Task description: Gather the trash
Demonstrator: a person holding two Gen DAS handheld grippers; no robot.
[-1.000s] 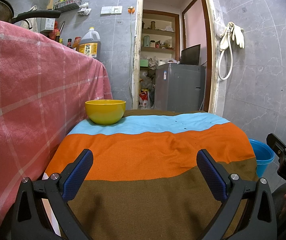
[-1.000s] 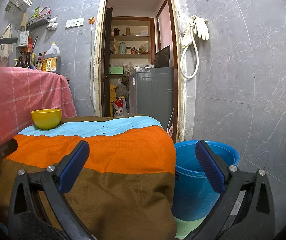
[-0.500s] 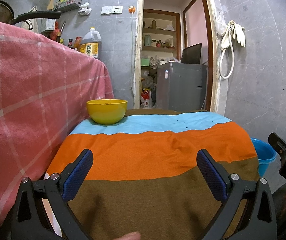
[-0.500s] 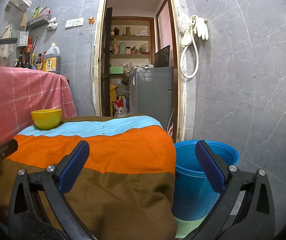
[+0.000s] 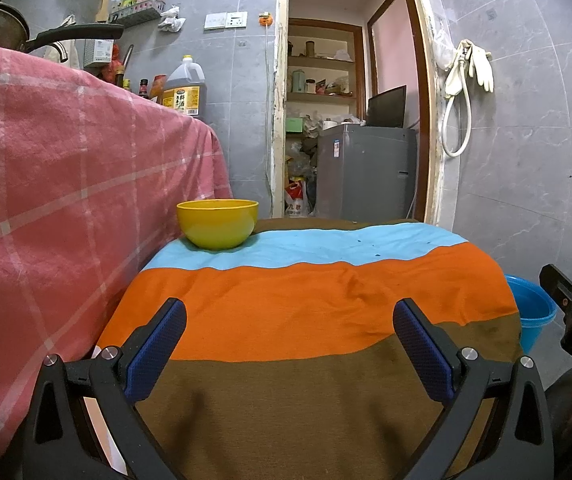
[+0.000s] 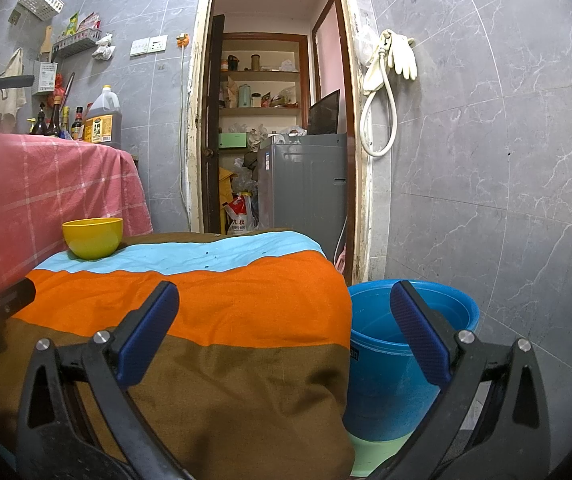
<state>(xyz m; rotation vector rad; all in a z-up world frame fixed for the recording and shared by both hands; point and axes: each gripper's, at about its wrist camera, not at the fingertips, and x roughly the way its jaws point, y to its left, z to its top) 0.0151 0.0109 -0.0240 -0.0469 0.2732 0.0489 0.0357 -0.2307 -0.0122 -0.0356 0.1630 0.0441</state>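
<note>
A low counter [image 5: 306, 320] draped with a cloth fills the middle of both views. A bowl [image 5: 217, 223] sits on its far left corner, just beside a taller cloth-covered counter [image 5: 65, 184] that runs along the left side. Bottles and a large jug [image 5: 185, 90] stand on that taller counter against the wall. A bucket [image 6: 398, 360] stands on the floor just right of the low counter. Behind the low counter is an open doorway, with an appliance [image 6: 306, 184] and shelves [image 6: 261, 76] inside. Gloves and a hose [image 6: 386, 80] hang on the wall right of the doorway.
</note>
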